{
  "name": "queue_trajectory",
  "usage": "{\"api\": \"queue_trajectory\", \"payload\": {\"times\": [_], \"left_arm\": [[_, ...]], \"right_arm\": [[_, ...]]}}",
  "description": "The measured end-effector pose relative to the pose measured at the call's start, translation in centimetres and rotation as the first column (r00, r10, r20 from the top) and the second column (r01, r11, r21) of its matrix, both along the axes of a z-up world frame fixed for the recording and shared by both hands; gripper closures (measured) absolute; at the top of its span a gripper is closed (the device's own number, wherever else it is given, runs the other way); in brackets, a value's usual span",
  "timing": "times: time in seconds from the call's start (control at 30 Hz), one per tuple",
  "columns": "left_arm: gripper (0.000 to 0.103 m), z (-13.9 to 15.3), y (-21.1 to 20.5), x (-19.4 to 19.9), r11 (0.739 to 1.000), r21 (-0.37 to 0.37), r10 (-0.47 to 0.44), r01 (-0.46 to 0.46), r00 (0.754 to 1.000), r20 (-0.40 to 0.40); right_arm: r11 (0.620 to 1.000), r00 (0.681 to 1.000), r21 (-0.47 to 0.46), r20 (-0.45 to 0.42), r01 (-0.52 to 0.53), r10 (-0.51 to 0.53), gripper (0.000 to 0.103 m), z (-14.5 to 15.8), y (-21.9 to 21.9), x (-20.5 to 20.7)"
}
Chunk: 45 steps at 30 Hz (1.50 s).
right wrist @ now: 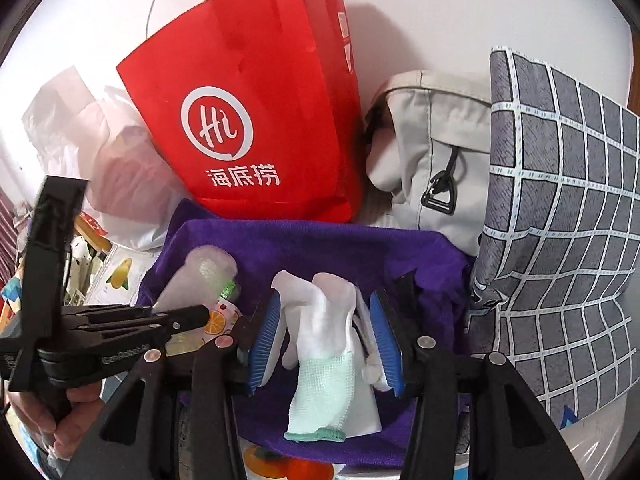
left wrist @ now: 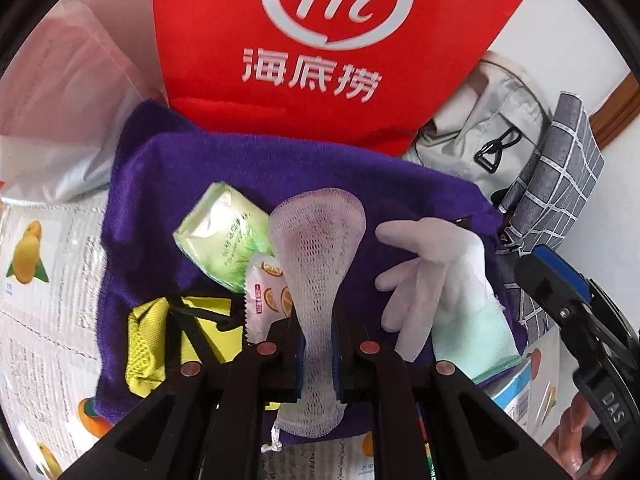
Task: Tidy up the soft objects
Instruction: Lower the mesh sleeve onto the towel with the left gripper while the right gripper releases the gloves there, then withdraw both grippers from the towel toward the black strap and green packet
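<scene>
A purple towel point(left wrist: 248, 172) lies spread on the table, also in the right wrist view point(right wrist: 320, 248). My left gripper point(left wrist: 318, 344) is shut on a white mesh foam sleeve point(left wrist: 316, 248) and holds it above the towel. On the towel lie a green tissue pack point(left wrist: 222, 236), an orange-print sachet point(left wrist: 266, 292), a yellow pouch point(left wrist: 156, 340) and a white glove with a mint cuff point(left wrist: 436, 272). My right gripper point(right wrist: 324, 340) is open, its blue pads point(right wrist: 264, 340) on either side of the glove point(right wrist: 328, 344).
A red paper bag point(left wrist: 280, 40) stands behind the towel. A beige backpack point(right wrist: 432, 160) and a grey checked cushion point(right wrist: 560, 220) are at the right. A plastic bag point(left wrist: 60, 120) lies at the left. Fruit-print paper point(left wrist: 36, 280) covers the table.
</scene>
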<state>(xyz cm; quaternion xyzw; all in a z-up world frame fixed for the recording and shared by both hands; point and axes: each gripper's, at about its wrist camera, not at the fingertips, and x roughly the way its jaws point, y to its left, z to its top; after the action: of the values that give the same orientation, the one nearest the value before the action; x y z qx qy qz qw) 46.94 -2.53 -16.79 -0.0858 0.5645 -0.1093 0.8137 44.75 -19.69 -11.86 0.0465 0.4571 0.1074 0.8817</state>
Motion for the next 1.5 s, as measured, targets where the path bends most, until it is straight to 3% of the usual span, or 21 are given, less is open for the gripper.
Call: {"api": "queue_trajectory", "payload": {"times": [0.1,0.3,0.37,0.67,1.0,1.1,1.2,1.27,1.4,1.5], "left_arm": [[0.081,-0.2,-0.1,0.3,1.000,-0.017,-0.004,0.004,1.000,-0.020],[0.054,0.8,0.2,0.0,1.000,-0.029,0.005,-0.004,1.000,0.023],[0.051,1.2,0.4,-0.2,1.000,-0.017,0.010,-0.010,0.999,0.040],[0.049,2.5,1.5,-0.9,1.000,-0.002,0.021,-0.021,0.998,0.063],[0.049,6.7,1.3,-4.0,0.996,0.074,0.032,-0.046,0.982,0.185],[0.049,8.0,1.1,-5.6,0.995,0.083,0.037,-0.056,0.976,0.215],[0.049,8.6,1.0,-8.3,0.987,0.143,0.037,-0.075,0.966,0.257],[0.049,8.2,0.9,-9.8,0.984,0.167,0.023,-0.065,0.969,0.246],[0.049,7.2,2.2,-14.0,0.992,0.125,0.002,-0.031,0.975,0.221],[0.049,6.7,4.3,-17.6,0.994,0.092,0.031,-0.054,0.972,0.231]], "right_arm": [[1.000,1.000,-0.006,-0.001,-0.004,0.004,0.056,0.0,0.1,0.0],[1.000,1.000,-0.010,0.005,0.011,-0.011,0.056,0.2,-0.3,-0.1],[1.000,1.000,-0.014,0.010,0.014,-0.013,0.056,0.3,-0.4,-0.2],[0.999,0.998,-0.029,0.054,0.019,-0.018,0.056,2.0,-0.3,-1.3],[0.998,0.985,-0.055,0.174,0.002,0.007,0.056,6.1,1.2,-6.7],[0.998,0.989,-0.058,0.142,-0.019,0.027,0.056,5.6,1.4,-9.6],[0.995,0.992,-0.093,0.119,-0.040,0.051,0.059,4.3,1.6,-13.0],[0.992,0.991,-0.112,0.108,-0.062,0.075,0.066,3.3,1.7,-15.3],[0.989,0.993,-0.122,0.071,-0.083,0.092,0.080,0.9,2.5,-19.6],[0.986,0.993,-0.128,0.031,-0.109,0.114,0.083,-1.1,3.5,-22.2]]}}
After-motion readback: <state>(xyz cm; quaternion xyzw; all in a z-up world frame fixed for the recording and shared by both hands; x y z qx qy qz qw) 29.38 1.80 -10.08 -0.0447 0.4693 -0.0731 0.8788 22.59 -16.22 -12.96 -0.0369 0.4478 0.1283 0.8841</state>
